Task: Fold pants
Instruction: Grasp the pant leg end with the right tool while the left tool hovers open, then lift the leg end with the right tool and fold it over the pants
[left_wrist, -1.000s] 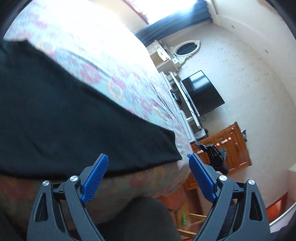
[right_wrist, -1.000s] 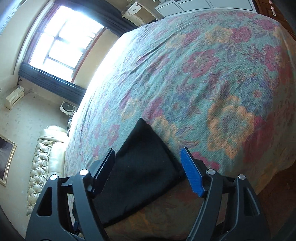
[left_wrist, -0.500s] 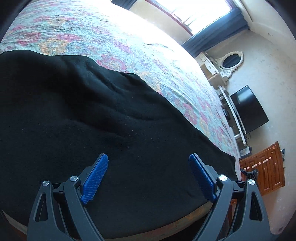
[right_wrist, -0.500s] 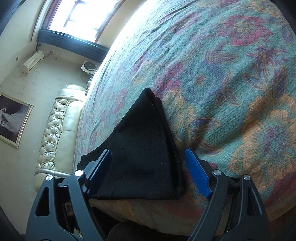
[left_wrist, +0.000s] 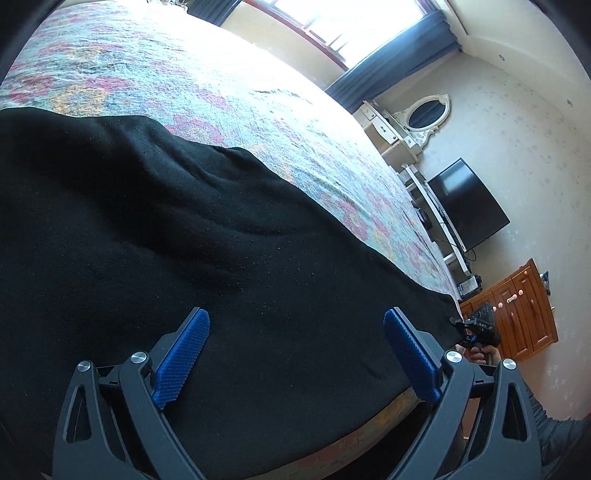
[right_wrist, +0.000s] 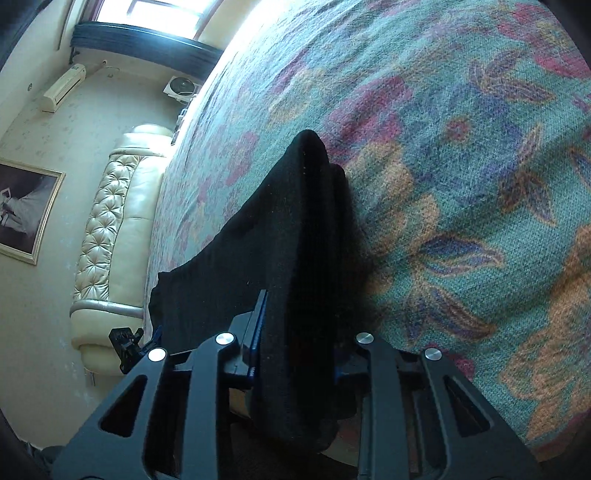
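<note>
Black pants (left_wrist: 155, 236) lie spread on a floral bedspread (left_wrist: 207, 81) near the bed's front edge. My left gripper (left_wrist: 295, 354) is open, its blue pads just above the black cloth near that edge, holding nothing. My right gripper (right_wrist: 295, 354) is shut on one end of the pants (right_wrist: 295, 229); the cloth is pinched between its jaws and rises in a ridge away from them. The left gripper shows small in the right wrist view (right_wrist: 127, 343), and the right gripper in the left wrist view (left_wrist: 478, 328).
The bedspread (right_wrist: 461, 147) stretches far to the right of the pants. A cream tufted headboard (right_wrist: 114, 221) stands at the left. A TV (left_wrist: 465, 203), a wooden dresser (left_wrist: 517, 310) and a white mirror table (left_wrist: 413, 122) stand beyond the bed.
My right gripper has moved in over the end of the pants and closed on it. My left gripper has swung over the black cloth and stays open.
</note>
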